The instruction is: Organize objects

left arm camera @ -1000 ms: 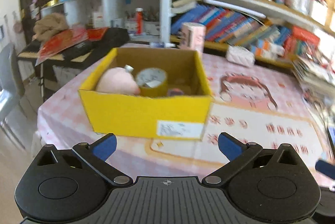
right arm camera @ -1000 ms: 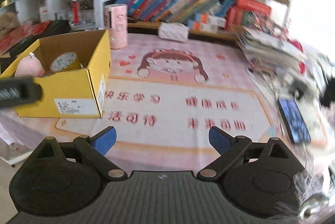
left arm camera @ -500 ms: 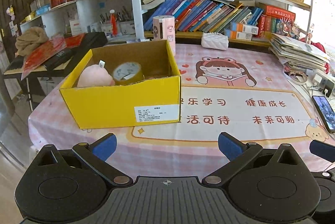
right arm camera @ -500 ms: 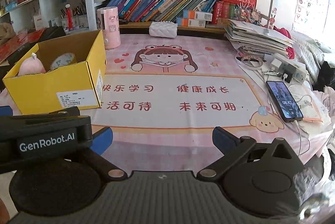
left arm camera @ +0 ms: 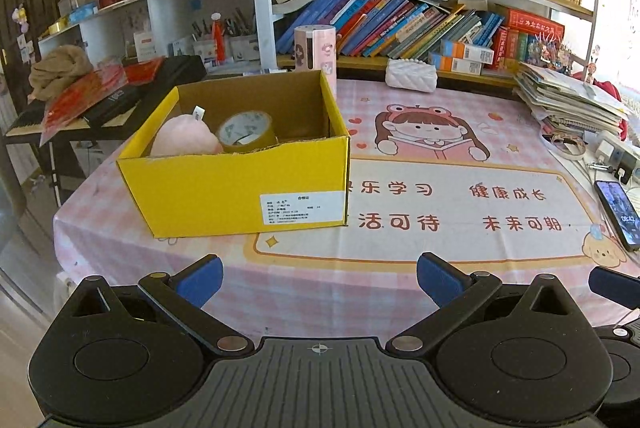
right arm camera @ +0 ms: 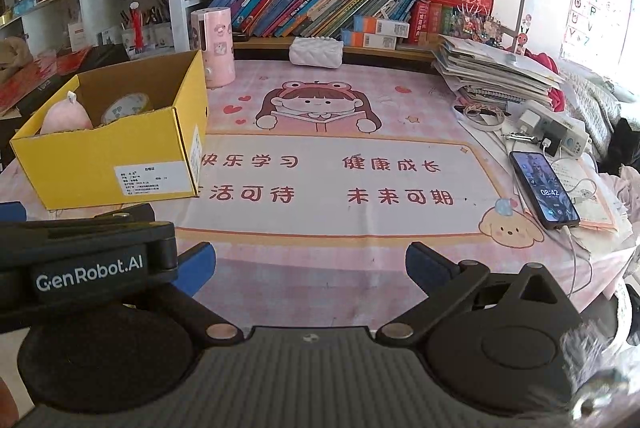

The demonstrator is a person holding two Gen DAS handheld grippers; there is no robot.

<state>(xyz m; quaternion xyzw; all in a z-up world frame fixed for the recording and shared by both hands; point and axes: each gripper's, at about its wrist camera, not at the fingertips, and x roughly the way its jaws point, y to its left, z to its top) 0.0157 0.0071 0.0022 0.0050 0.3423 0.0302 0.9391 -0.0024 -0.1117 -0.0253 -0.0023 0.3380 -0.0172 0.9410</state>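
Observation:
A yellow cardboard box (left arm camera: 240, 188) stands on the left of the pink tablecloth (left arm camera: 440, 252); it also shows in the right wrist view (right arm camera: 112, 164). Inside lie a pink plush toy (left arm camera: 185, 137) and a roll of brown tape (left arm camera: 247, 132). My left gripper (left arm camera: 319, 280) is open and empty, held back near the table's front edge. My right gripper (right arm camera: 310, 266) is open and empty beside it; the left gripper's body (right arm camera: 80, 260) crosses its left side.
A pink cylinder (left arm camera: 316, 48) stands behind the box. A white quilted pouch (left arm camera: 411, 75) lies by the bookshelf (left arm camera: 400, 20). A paper stack (right arm camera: 492, 72), a power strip (right arm camera: 556, 132) and a phone (right arm camera: 542, 188) on a cable sit at the right.
Both grippers have pulled back and turned right from the box, so more of the table shows. The left gripper's body now appears in the right wrist view. Both stay open.

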